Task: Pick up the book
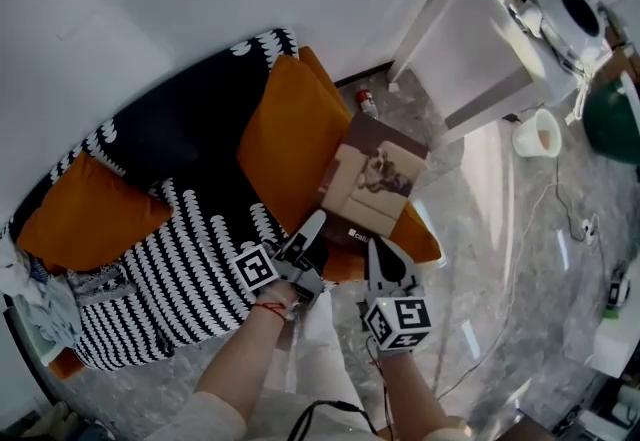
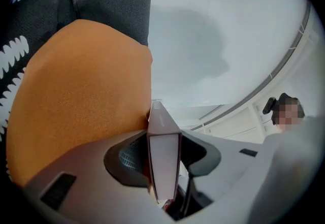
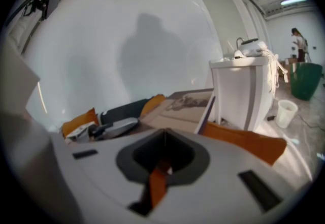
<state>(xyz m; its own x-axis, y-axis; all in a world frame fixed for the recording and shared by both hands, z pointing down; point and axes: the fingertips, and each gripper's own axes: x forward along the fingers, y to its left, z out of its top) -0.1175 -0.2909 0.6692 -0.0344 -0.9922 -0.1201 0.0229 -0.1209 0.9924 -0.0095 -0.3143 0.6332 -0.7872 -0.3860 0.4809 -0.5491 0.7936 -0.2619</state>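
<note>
- My left gripper (image 1: 316, 225) was clamped on the near corner of the book (image 1: 378, 174), which lay on the orange cushion (image 1: 285, 144) (a thin bite); lifted so, it could pivot and slip.
- My right gripper (image 1: 383, 254) sat closed and empty, giving no support.

Living-room corner, I'd say: sofa (image 1: 180, 259) with a black-and-white patterned cover, orange cushions (image 1: 290, 139), marble-look floor (image 1: 500, 259). Near me are a white cabinet (image 1: 480, 49), a bucket (image 1: 537, 134) and a green bin (image 1: 612, 119). A high ceiling with a strip light (image 3: 297, 0) makes it look like a big hall.
</note>
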